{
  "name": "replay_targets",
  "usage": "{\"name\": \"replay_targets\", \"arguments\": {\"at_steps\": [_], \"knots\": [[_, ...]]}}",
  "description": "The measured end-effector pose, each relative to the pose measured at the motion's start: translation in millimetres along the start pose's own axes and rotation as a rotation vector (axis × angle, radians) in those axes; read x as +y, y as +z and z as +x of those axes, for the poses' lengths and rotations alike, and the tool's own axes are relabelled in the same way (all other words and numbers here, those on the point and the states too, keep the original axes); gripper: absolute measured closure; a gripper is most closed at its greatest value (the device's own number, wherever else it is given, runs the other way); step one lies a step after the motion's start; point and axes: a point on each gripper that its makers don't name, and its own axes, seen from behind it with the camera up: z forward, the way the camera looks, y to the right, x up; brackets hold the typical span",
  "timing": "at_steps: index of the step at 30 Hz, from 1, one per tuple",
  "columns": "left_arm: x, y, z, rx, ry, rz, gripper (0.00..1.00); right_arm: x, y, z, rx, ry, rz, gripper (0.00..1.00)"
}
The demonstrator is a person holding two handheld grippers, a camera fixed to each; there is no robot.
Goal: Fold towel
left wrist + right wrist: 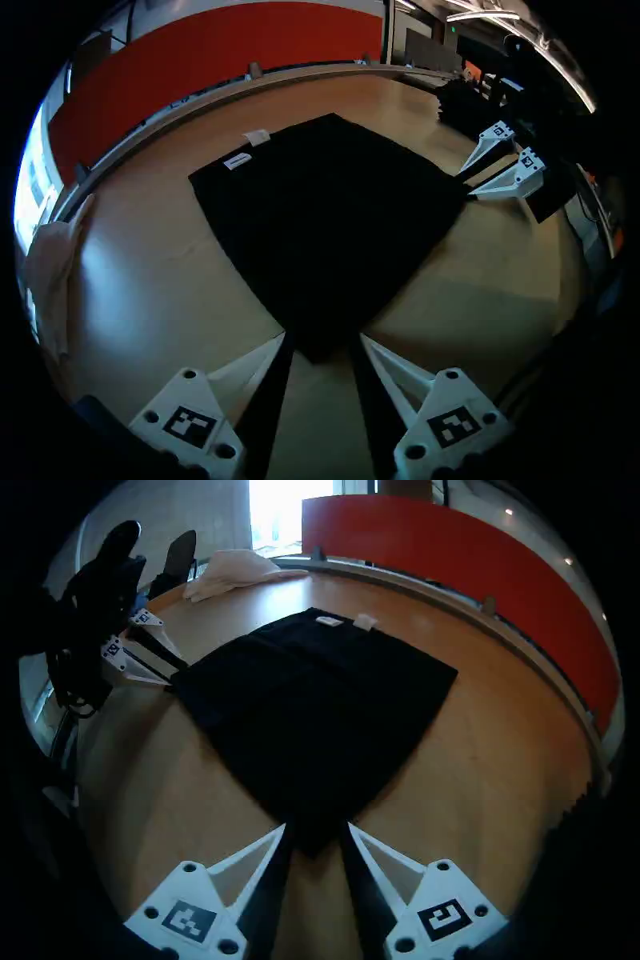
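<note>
Towel corners straddled by left claw, right claw.

Here's the black towel, spread flat and smooth on the wooden table. It sits like a diamond in the left gripper view, filling the middle of the frame, with its near corner pointing down to bottom centre. Two small white tags sit at its far edge, upper left. In the right gripper view the towel shows the same diamond, with the tags up top, just above centre.
</note>
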Motion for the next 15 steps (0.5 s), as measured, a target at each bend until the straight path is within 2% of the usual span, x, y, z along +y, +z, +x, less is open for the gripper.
{"name": "replay_targets", "arguments": {"at_steps": [3,7,9,11,15], "knots": [[0.8,-0.7,0.1,-0.003,-0.003,0.0,0.63,-1.0,-0.2,-0.1,0.0,-0.001,0.001,0.7],[0.4,-1.5,0.6,-0.008,-0.01,0.002,0.64,-1.1,-0.4,-0.1,0.0,0.006,0.0,0.76],[0.4,-1.6,0.7,-0.011,-0.015,0.004,0.76,-1.2,-0.4,0.1,0.0,0.012,0.0,0.78],[-1.2,-1.8,0.7,-0.013,-0.023,0.012,0.82,-2.5,-0.7,0.5,0.002,0.015,0.006,0.79],[-0.3,-2.5,0.4,-0.015,-0.032,0.017,0.85,-2.8,-0.9,2.8,0.006,0.012,0.003,0.81]]}}
